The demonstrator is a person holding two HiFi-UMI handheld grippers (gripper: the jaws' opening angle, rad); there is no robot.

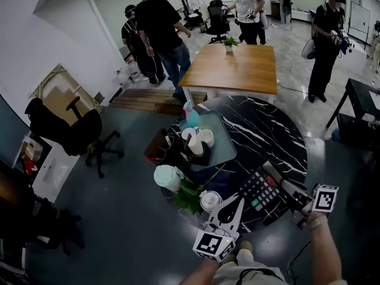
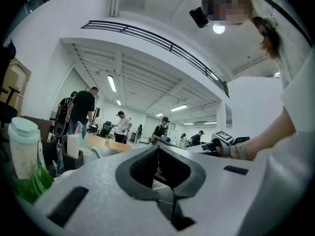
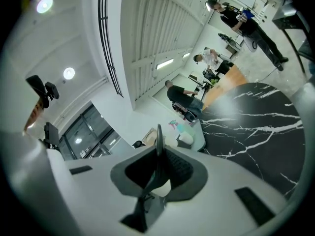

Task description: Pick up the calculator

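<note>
The calculator (image 1: 259, 191) is black with white and green keys and hangs tilted over the near edge of the round black marble table (image 1: 273, 132). My right gripper (image 1: 285, 190) comes in from the right and is shut on its right side. In the right gripper view the calculator (image 3: 158, 149) shows edge-on as a thin dark blade between the jaws of the right gripper (image 3: 158, 136). My left gripper (image 1: 238, 202) sits just below and left of the calculator, apart from it, its jaws together on nothing. In its own view the left gripper (image 2: 157, 150) holds nothing.
On the table stand a grey tray (image 1: 225, 150) with white cups, a teal spray bottle (image 1: 191, 115), a mint-lidded tumbler (image 1: 167, 177), a green plant (image 1: 189, 198) and a small lidded cup (image 1: 209, 200). A wooden table (image 1: 233, 69), office chairs and several people are beyond.
</note>
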